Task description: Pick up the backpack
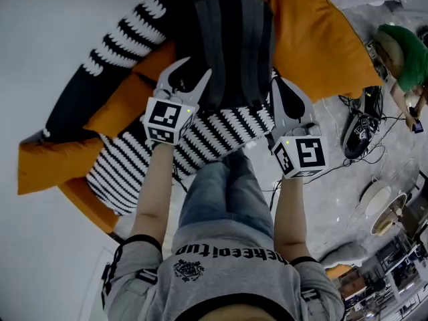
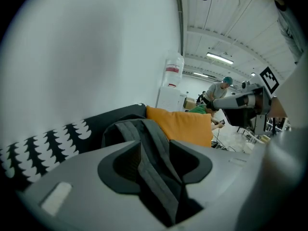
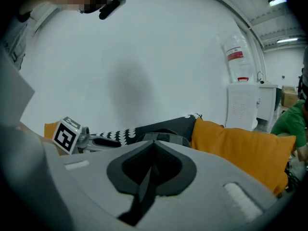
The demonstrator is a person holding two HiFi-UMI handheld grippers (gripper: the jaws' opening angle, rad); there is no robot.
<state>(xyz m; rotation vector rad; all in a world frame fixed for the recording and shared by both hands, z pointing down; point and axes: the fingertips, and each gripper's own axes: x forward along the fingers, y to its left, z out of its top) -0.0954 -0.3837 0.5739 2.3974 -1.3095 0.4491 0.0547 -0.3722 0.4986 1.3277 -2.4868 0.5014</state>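
I look steeply down from the head view, close over the backpack [image 1: 231, 39]. Both gripper views sit low, facing the wall [image 2: 96, 57] along their jaws. All three share backpack and orange cushion [image 1: 314, 39]. Each gripper view catches the other: right gripper [image 2: 219, 102] at right, left gripper [image 3: 115, 142] at left.

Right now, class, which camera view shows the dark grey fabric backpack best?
The head view: the dark grey fabric backpack shows nearly whole from above, straps and all. The left gripper view catches its top and one strap; the right gripper view, only a sliver.
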